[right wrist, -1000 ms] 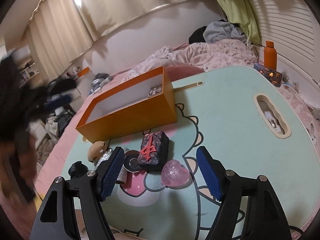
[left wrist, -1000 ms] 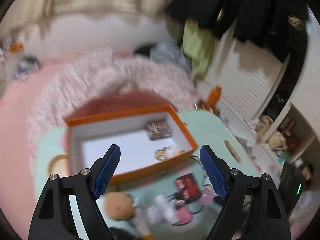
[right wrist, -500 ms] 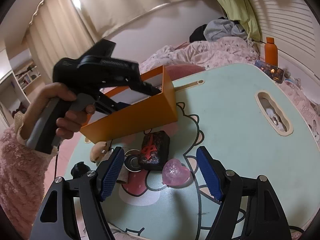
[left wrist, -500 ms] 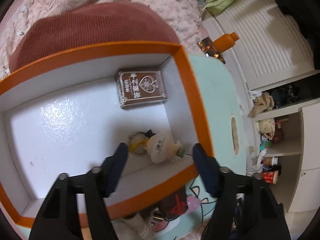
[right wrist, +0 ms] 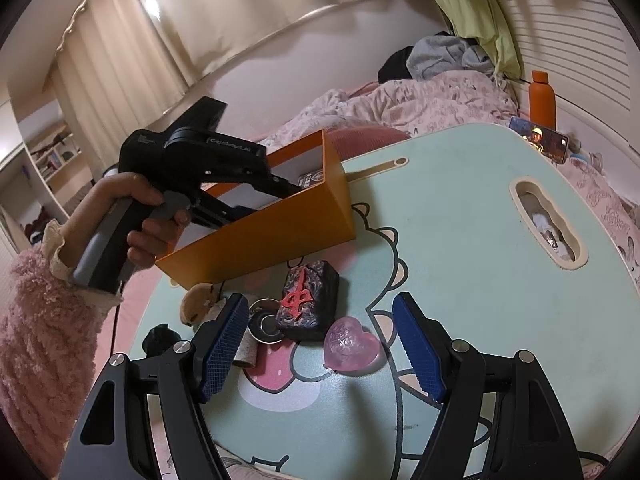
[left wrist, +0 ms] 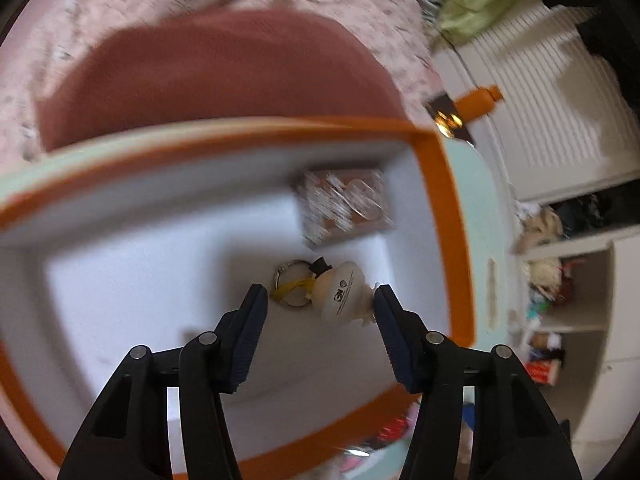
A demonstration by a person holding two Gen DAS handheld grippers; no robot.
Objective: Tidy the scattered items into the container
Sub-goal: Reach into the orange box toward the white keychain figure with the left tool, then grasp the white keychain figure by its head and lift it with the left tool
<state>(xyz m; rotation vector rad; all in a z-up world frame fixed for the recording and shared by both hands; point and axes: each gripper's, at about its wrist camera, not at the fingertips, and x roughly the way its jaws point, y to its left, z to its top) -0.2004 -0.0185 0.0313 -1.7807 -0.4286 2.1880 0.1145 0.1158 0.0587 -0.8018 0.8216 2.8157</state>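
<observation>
The orange box (right wrist: 280,240) sits on the mint worktop (right wrist: 460,240), and inside it, on the white floor, lie a white charm on a key ring (left wrist: 340,294) and a brown foil-printed packet (left wrist: 344,204) near the far corner. Your left gripper (left wrist: 318,308) points down into the box with the charm just ahead of its tips — its jaws are closing, yet nothing is pinched between them; the charm lies loose by the right-hand tip. Judging from that, the drop looks done, so lift straight up and clear the orange rim before you swing away; a sideways exit could catch the wall and shove the box.

Outside, just in front of the box's near wall, the rest waits in a tight cluster: a dark block with a red character (right wrist: 308,300), a pink heart (right wrist: 352,346), a small metal tin (right wrist: 266,324), a tan plush piece (right wrist: 198,300) and a black lump (right wrist: 160,338). Your right gripper (right wrist: 320,346) hangs above them, jaws spread and empty, with the heart between the tips. Take the heart first, I would say — it sits apart enough to close on cleanly. Come down squarely, since its rounded sides may squirt out of a slanted pinch.
</observation>
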